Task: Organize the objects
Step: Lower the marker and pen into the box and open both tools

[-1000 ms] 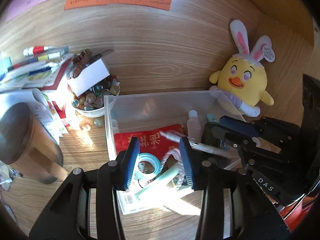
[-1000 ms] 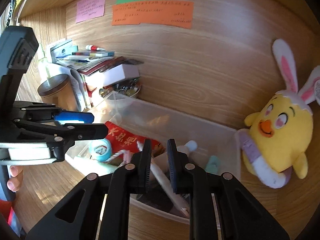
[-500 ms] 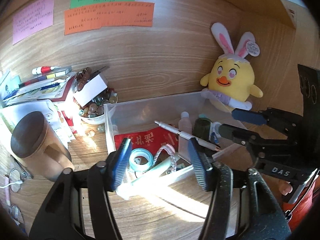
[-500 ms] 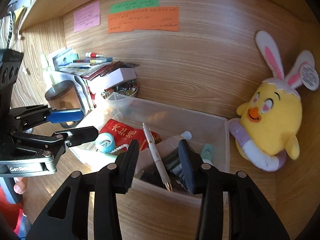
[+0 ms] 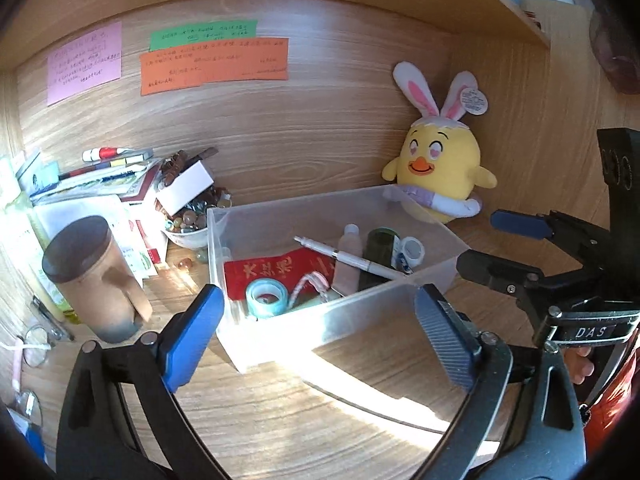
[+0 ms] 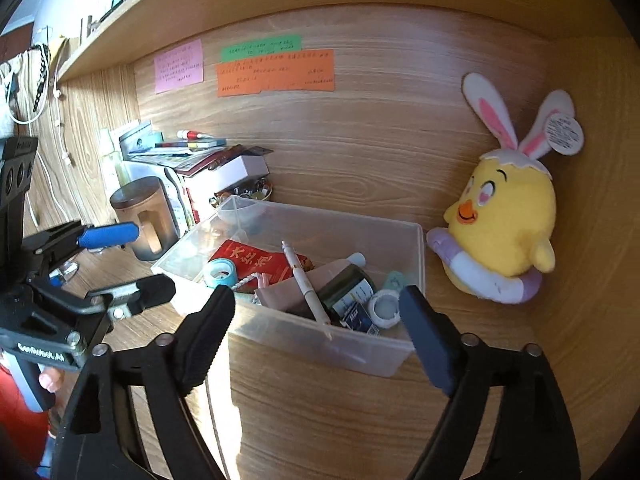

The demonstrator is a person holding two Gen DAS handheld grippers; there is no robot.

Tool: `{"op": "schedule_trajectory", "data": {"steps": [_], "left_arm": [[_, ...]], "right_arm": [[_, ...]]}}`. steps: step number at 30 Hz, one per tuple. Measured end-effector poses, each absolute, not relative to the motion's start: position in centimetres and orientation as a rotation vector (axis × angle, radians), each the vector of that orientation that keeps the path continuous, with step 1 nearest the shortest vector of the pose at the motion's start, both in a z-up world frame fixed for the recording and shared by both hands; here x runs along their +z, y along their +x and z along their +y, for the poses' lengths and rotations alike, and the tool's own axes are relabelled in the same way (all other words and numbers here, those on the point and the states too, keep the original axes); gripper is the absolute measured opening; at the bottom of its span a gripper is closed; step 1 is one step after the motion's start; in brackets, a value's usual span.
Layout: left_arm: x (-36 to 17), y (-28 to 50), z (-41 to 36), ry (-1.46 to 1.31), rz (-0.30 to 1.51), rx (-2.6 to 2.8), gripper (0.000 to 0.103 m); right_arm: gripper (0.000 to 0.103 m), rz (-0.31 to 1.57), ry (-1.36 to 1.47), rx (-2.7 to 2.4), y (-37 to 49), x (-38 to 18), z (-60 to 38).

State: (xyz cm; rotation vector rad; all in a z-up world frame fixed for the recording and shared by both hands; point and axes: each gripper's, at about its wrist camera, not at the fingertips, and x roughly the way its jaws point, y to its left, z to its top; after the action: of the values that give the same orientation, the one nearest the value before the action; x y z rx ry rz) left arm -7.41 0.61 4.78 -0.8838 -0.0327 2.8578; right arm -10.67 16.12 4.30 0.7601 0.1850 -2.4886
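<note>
A clear plastic bin (image 5: 360, 312) (image 6: 320, 340) stands on the wooden desk. Inside lie a white pen (image 5: 344, 258) (image 6: 306, 284), a red packet (image 5: 276, 270) (image 6: 248, 260), a blue tape roll (image 5: 266, 298) (image 6: 219, 273), a dark bottle (image 5: 380, 246) (image 6: 348, 288) and a small white roll (image 6: 385, 307). My left gripper (image 5: 316, 336) is open and empty, in front of the bin's near wall. My right gripper (image 6: 316, 332) is open and empty, also in front of the bin. Each gripper shows in the other's view, the right one (image 5: 516, 248) and the left one (image 6: 120, 260).
A yellow chick plush (image 5: 438, 172) (image 6: 504, 220) sits right of the bin against the back wall. A brown lidded mug (image 5: 88, 276) (image 6: 144, 216), a bowl of stones (image 5: 188, 226) and stacked books (image 5: 100, 184) stand to the left. Sticky notes (image 5: 212, 64) hang on the wall.
Both grippers have pulled back out of the bin and opened wide. The right gripper let go of the white pen, which now lies across the bin's contents.
</note>
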Motion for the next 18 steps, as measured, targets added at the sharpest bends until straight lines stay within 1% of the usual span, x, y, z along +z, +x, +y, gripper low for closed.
{"op": "schedule_trajectory", "data": {"steps": [4, 11, 18], "left_arm": [[4.1, -7.0, 0.8, -0.894, -0.042, 2.852, 0.099], [3.1, -6.4, 1.0, -0.913, -0.049, 2.854, 0.099], [3.3, -6.3, 0.6, -0.906, -0.084, 2.865, 0.099]], "right_arm": [[0.085, 0.164, 0.786, -2.498, -10.1, 3.5, 16.7], [0.085, 0.123, 0.830, -2.496, -9.7, 2.1, 17.3], [0.085, 0.111, 0.827, -2.498, -9.6, 2.0, 17.6]]}}
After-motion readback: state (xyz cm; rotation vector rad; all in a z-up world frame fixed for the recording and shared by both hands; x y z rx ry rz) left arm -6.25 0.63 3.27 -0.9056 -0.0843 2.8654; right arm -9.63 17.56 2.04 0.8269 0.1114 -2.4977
